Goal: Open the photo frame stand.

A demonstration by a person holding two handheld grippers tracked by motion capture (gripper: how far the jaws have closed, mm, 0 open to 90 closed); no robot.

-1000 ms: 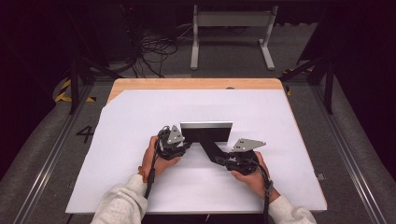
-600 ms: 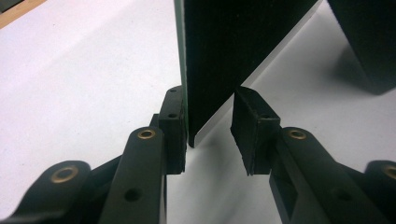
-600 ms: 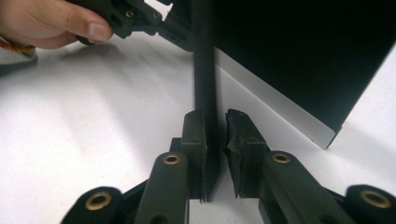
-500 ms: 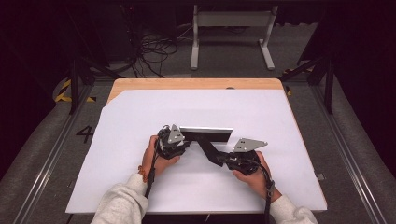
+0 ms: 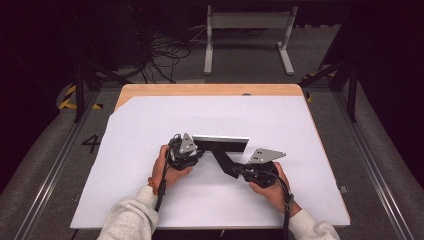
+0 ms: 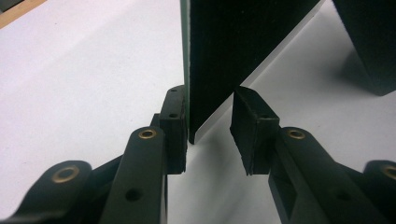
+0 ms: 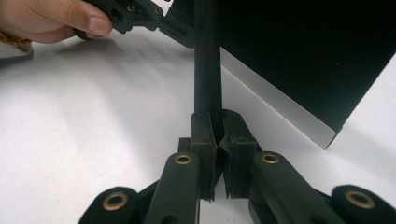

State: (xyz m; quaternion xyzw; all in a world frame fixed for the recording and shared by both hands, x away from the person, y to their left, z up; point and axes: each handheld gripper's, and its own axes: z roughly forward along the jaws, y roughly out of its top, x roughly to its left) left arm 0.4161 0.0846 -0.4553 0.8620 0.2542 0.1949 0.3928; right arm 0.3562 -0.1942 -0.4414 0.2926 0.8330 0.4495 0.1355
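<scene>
Both hands have barely shifted. Right gripper stays clamped on the thin black panel standing on the white table sheet. Left gripper gapes around the long black silver-edged board, so gripping that remains.

I count two grippers, my left gripper and my right gripper, two black flat panels, the upright panel and the slanted panel, and one white table.
</scene>
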